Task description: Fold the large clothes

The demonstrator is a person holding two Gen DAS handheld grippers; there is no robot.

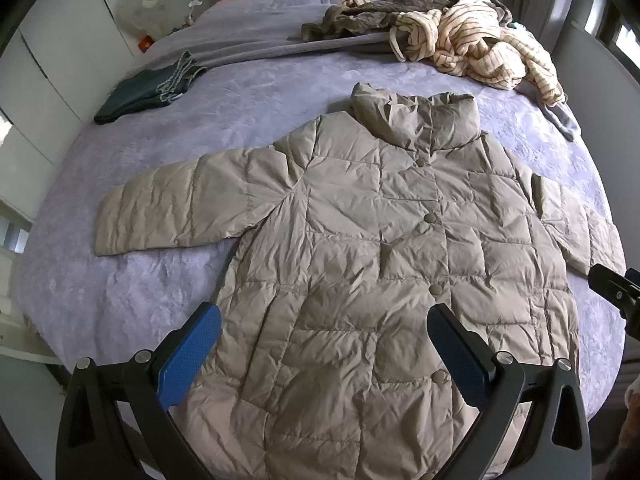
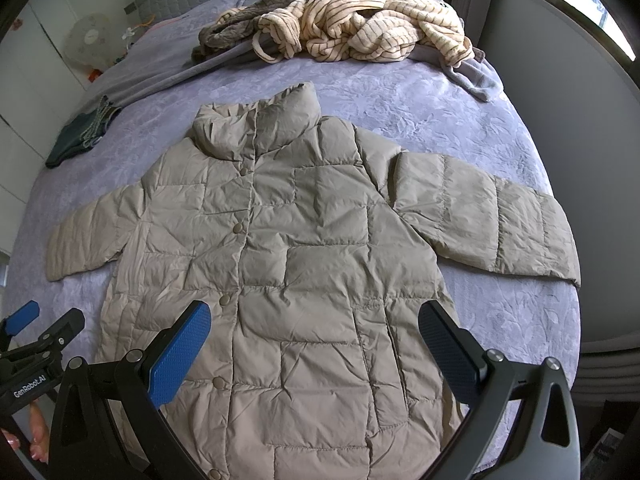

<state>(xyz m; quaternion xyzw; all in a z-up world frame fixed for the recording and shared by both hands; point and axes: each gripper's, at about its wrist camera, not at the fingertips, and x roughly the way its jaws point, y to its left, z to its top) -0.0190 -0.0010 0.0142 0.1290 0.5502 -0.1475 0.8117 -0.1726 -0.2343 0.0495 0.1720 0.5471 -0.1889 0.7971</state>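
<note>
Lying flat and front-up on the lavender bed (image 1: 132, 280), the beige quilted jacket (image 1: 360, 240) is buttoned shut, with both sleeves spread out to the sides and its collar pointing away from the fingers. The left gripper (image 1: 324, 344) hovers above the jacket's lower half with its blue-padded fingers (image 1: 188, 360) wide apart, holding nothing; the jacket's button line shows between them. The right gripper (image 2: 314, 344) hovers likewise over the lower right panel, fingers (image 2: 180, 356) spread and empty. Far beyond the fingertips, past the collar, sits a heap of striped cream and brown clothes (image 2: 348, 28). A folded dark green garment (image 1: 148, 88) lies beyond the left sleeve.
</note>
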